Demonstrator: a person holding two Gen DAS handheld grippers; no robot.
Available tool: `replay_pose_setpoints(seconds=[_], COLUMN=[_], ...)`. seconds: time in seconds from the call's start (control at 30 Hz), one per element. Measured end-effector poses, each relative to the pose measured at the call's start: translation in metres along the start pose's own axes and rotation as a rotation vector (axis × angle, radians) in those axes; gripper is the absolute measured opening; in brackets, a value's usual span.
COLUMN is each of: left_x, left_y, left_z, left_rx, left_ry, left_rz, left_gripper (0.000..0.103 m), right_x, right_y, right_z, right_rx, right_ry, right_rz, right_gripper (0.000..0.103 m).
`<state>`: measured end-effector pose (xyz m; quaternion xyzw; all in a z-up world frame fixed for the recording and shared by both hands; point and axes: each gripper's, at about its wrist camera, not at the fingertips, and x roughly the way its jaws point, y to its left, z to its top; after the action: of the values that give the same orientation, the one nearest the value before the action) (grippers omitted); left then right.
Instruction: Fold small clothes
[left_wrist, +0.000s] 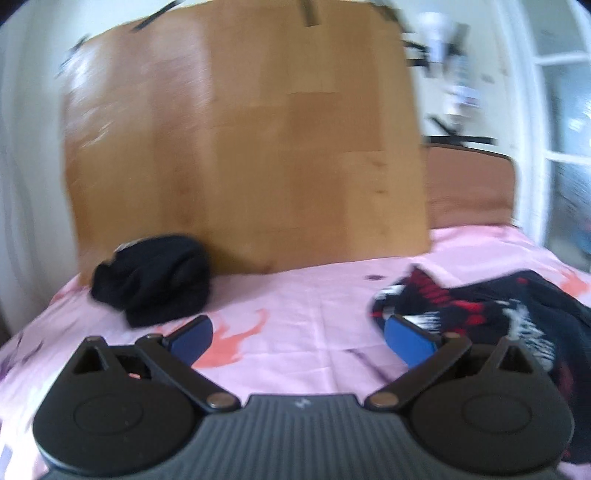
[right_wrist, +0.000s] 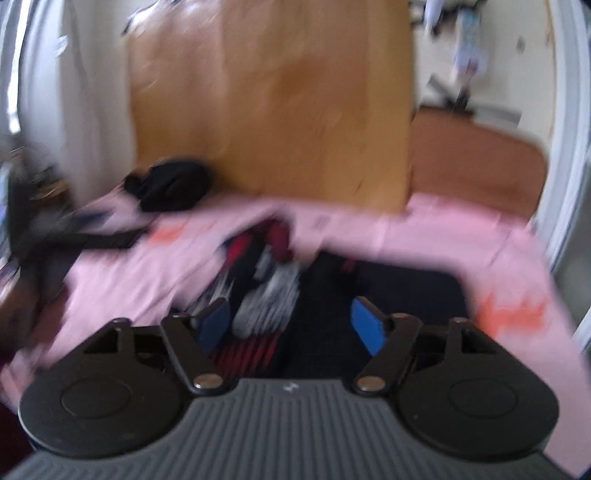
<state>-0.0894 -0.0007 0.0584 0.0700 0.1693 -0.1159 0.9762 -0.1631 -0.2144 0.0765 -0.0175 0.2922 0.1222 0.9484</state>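
A dark garment with red and white print (left_wrist: 480, 317) lies crumpled on the pink bedsheet (left_wrist: 295, 306), to the right of my left gripper (left_wrist: 297, 339). That gripper is open, with only sheet between its blue pads. A black bundle of cloth (left_wrist: 155, 280) sits at the far left by the board. In the blurred right wrist view the same printed garment (right_wrist: 273, 295) lies directly under my right gripper (right_wrist: 291, 325), whose jaws stand wide apart and clamp nothing. The black bundle (right_wrist: 170, 188) shows at the back left.
A large brown cardboard sheet (left_wrist: 243, 147) stands upright behind the bed. A brown headboard (left_wrist: 469, 188) and a glazed white door (left_wrist: 561, 129) are at the right. In the right wrist view a dark strap-like shape (right_wrist: 55, 236) lies at the sheet's left edge.
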Motion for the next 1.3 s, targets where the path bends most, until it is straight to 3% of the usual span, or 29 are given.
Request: replay_pose_setpoints(seconds=[0.1,0.2,0.27,0.3,0.37,0.53,0.7,0.83,0.87,0.9,0.93,0.97,1.07,1.17,1.23,1.3], left_x=[-0.003,-0.007,-0.014,-0.018,-0.028,-0.048,-0.032,-0.012,-0.007,-0.002,0.003,0.010,0.027,0.034,0.032,0.027], left_y=[-0.021,-0.038,-0.048,-0.053,-0.062,-0.094,-0.124,-0.136,-0.141,-0.148,-0.154,-0.159,-0.149,-0.117,-0.095,-0.079], left_z=[0.002,0.001,-0.002,-0.003,-0.007,-0.016,-0.012,-0.007,-0.008,-0.010,-0.011,-0.010,0.013,0.050,0.077,0.100], left_rx=[0.062,0.110,0.169,0.205,0.281,0.466,0.591,0.660,0.690,0.724,0.743,0.754,0.659,0.483,0.386,0.318], left_ry=[-0.015,-0.027,-0.043,-0.053,-0.082,-0.155,-0.191,-0.160,-0.157,-0.158,-0.160,-0.163,-0.156,-0.150,-0.168,-0.182], left_rz=[-0.056,-0.113,-0.151,-0.171,-0.226,-0.323,-0.293,-0.330,-0.334,-0.325,-0.305,-0.273,-0.212,-0.184,-0.168,-0.168], left_gripper=[0.103,0.103,0.103,0.103,0.103,0.103,0.103,0.100,0.092,0.075,0.064,0.045,0.013,0.013,0.012,0.012], right_x=[-0.004,0.019,0.026,0.024,0.016,0.007,0.017,0.017,0.015,0.014,0.009,0.010,0.008,0.007,0.005,0.003], right_y=[0.011,0.008,-0.005,-0.012,-0.018,-0.029,-0.033,-0.037,-0.039,-0.039,-0.037,-0.037,-0.036,-0.039,-0.037,-0.029], right_z=[-0.039,-0.059,-0.054,-0.048,-0.029,0.011,0.035,0.033,0.032,0.033,0.030,0.031,0.033,0.031,0.027,0.020], right_rx=[-0.033,-0.003,0.098,0.138,0.141,0.097,0.038,0.019,0.016,0.012,0.010,0.007,0.004,0.024,0.040,0.034], right_ry=[0.078,0.140,0.108,0.085,-0.009,-0.137,-0.169,-0.180,-0.185,-0.193,-0.203,-0.216,-0.247,-0.267,-0.287,-0.316], right_rz=[-0.015,-0.099,-0.091,-0.061,-0.054,-0.071,-0.086,-0.085,-0.082,-0.078,-0.076,-0.073,-0.084,-0.112,-0.125,-0.115], right_gripper=[0.089,0.087,0.063,0.029,0.020,0.019,0.019,0.019,0.019,0.019,0.019,0.019,0.020,0.029,0.055,0.059])
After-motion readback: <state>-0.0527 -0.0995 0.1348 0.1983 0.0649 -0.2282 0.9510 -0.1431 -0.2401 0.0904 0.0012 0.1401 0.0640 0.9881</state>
